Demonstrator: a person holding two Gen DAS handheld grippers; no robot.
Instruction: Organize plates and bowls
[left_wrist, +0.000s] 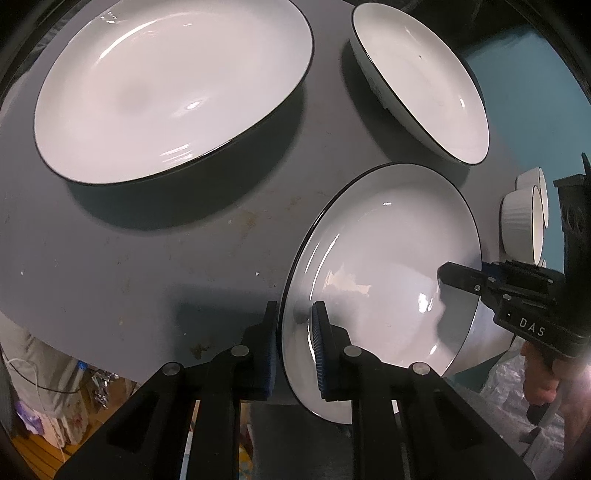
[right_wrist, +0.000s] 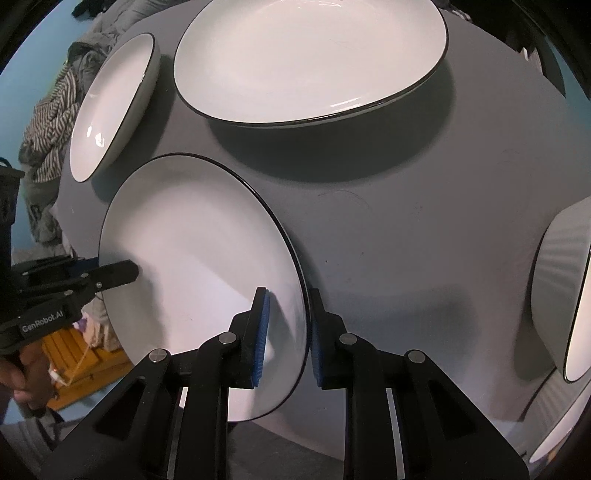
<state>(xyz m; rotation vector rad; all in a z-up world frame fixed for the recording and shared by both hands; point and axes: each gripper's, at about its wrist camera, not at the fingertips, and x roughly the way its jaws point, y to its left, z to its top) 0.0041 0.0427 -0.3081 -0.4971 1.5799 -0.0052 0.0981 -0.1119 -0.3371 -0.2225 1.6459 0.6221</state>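
A white plate with a thin black rim (left_wrist: 384, 266) sits near the front of the grey table; it also shows in the right wrist view (right_wrist: 199, 251). My left gripper (left_wrist: 295, 343) straddles its left rim, blue pads on either side, closed on it. My right gripper (right_wrist: 288, 328) straddles the opposite rim the same way. The right gripper shows in the left wrist view (left_wrist: 458, 277), and the left gripper in the right wrist view (right_wrist: 118, 273). A large white plate (left_wrist: 170, 88) lies further back. A smaller plate (left_wrist: 424, 81) lies to the right of it.
White ribbed bowls (left_wrist: 524, 218) stand at the right of the table; one also shows in the right wrist view (right_wrist: 565, 291). The grey table (left_wrist: 147, 258) ends close below the grippers. Striped clothes (right_wrist: 51, 110) lie beyond the far side.
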